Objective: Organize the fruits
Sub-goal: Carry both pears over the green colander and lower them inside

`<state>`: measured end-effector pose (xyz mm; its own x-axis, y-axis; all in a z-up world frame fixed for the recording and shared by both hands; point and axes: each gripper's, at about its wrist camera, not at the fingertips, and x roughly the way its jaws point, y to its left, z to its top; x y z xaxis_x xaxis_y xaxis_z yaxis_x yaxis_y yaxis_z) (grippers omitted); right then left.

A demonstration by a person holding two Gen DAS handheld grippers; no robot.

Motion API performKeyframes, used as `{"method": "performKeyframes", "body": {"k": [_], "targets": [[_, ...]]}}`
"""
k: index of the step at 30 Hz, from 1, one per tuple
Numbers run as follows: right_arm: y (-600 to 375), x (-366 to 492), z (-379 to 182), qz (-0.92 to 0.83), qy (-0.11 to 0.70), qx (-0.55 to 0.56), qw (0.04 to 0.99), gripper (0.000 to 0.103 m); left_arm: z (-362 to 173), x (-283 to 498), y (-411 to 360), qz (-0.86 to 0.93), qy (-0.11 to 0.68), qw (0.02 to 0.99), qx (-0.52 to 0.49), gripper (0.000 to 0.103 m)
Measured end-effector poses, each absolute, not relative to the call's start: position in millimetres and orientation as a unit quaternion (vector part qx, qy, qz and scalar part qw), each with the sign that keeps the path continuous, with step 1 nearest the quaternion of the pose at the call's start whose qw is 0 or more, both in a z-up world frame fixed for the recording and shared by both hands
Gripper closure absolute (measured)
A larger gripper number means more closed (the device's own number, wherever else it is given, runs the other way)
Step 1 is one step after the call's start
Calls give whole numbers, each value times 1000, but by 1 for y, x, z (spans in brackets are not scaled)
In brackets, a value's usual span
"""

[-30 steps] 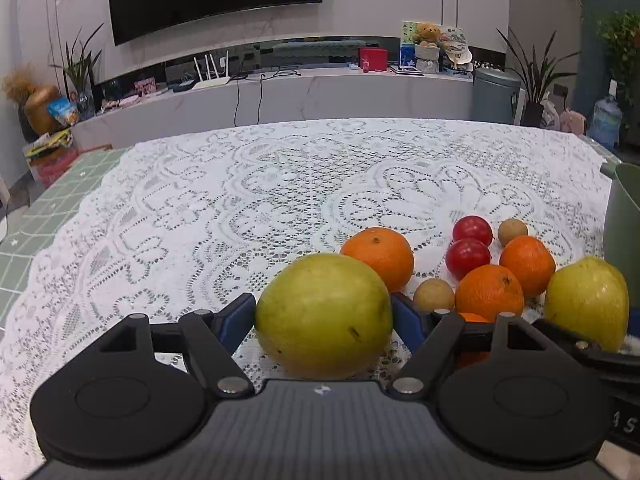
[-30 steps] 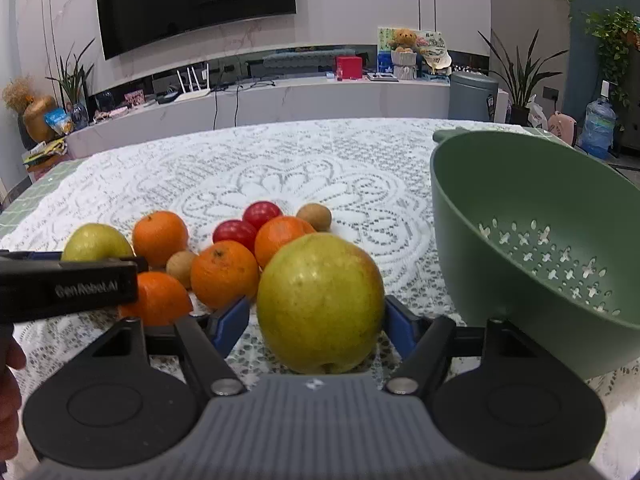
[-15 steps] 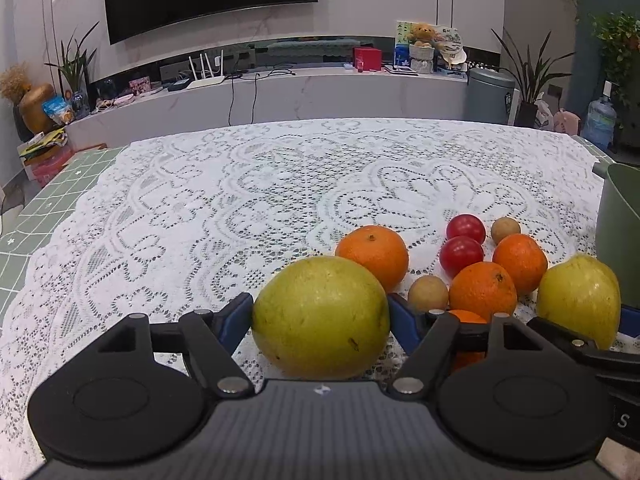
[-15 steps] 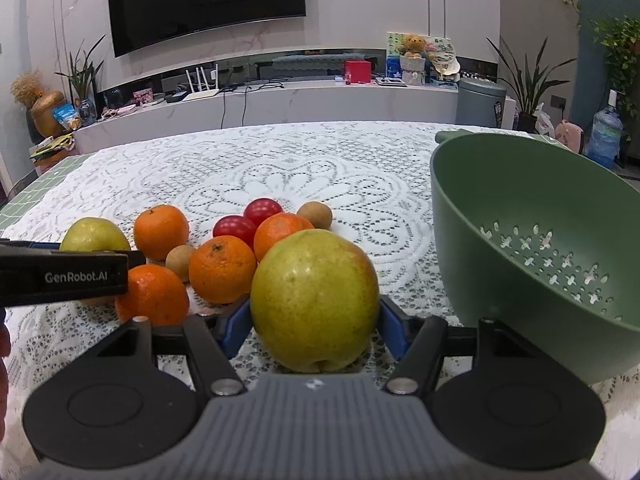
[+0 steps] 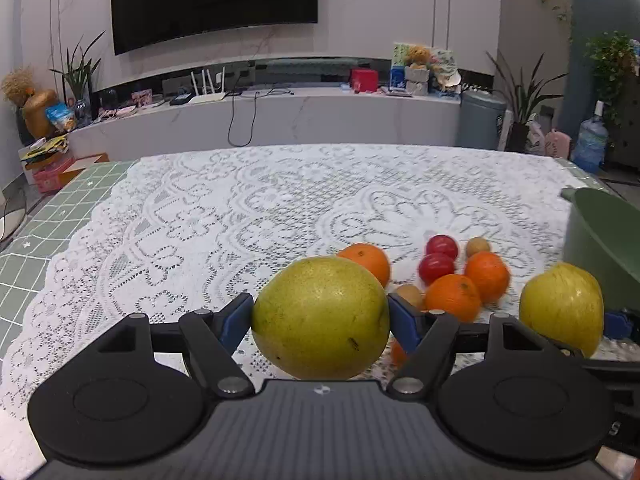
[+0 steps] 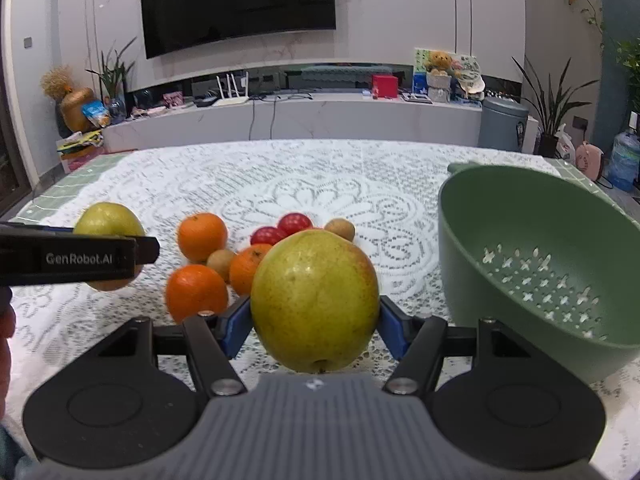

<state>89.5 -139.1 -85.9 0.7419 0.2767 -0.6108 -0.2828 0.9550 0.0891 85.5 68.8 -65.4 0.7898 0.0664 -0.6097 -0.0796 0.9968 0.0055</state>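
My left gripper (image 5: pixel 320 316) is shut on a yellow-green pear (image 5: pixel 320 318) and holds it above the lace cloth. My right gripper (image 6: pixel 315 314) is shut on a second yellow-green pear (image 6: pixel 315 300), left of the green colander (image 6: pixel 540 264). Each held pear also shows in the other view: the right one (image 5: pixel 562 308), the left one (image 6: pixel 108 220) behind the left gripper's body (image 6: pixel 76 258). On the cloth between them lie several oranges (image 6: pixel 202 236), two red fruits (image 6: pixel 295 223) and small brown fruits (image 6: pixel 340 229).
The table wears a white lace cloth (image 5: pixel 260 208) over a green checked cover (image 5: pixel 60 216). The colander's rim (image 5: pixel 600 216) stands at the right edge of the left wrist view. A TV console and plants stand beyond the table.
Both grippers have risen and pulled back a little with their pears; the fruit pile sits lower and farther off in both views. The grips have not changed.
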Motion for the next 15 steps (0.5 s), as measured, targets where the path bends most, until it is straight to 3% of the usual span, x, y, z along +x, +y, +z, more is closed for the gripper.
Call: {"method": "performKeyframes", "body": {"k": [15], "targets": [[-190, 62, -20, 150, 276, -23, 949, 40, -14, 56, 18, -42, 306, 951, -19, 20]]}}
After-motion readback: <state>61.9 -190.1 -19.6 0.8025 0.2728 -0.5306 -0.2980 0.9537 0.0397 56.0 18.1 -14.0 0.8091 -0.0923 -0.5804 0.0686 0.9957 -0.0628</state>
